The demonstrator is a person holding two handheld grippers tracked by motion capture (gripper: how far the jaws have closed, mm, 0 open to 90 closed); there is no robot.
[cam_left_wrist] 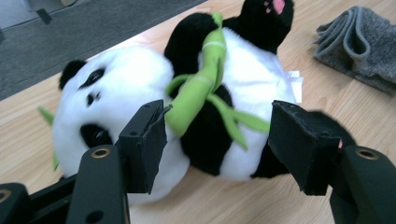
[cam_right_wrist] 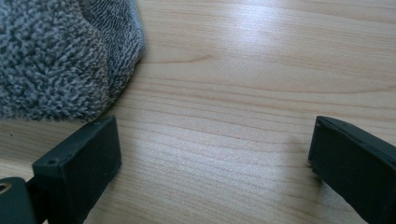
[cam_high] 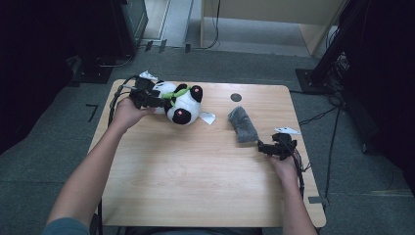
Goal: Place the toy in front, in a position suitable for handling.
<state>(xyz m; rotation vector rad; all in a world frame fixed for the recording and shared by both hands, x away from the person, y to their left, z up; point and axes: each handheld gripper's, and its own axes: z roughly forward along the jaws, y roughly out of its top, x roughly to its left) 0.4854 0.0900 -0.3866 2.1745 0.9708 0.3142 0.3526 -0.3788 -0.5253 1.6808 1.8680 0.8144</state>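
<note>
Left claw (cam_left_wrist: 217,140) straddles the plush panda (cam_left_wrist: 187,93) — jaws parted, not yet pressing; right claw (cam_right_wrist: 212,154) gapes idle beside the grey cloth (cam_right_wrist: 56,56) on the counter (cam_right_wrist: 233,70).

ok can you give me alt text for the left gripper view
A plush panda holding a green bamboo stalk lies on its back on a light wooden table, seen between the left gripper's two black jaws, which stand open on either side of its belly. A folded grey sock lies at the upper right.
</note>
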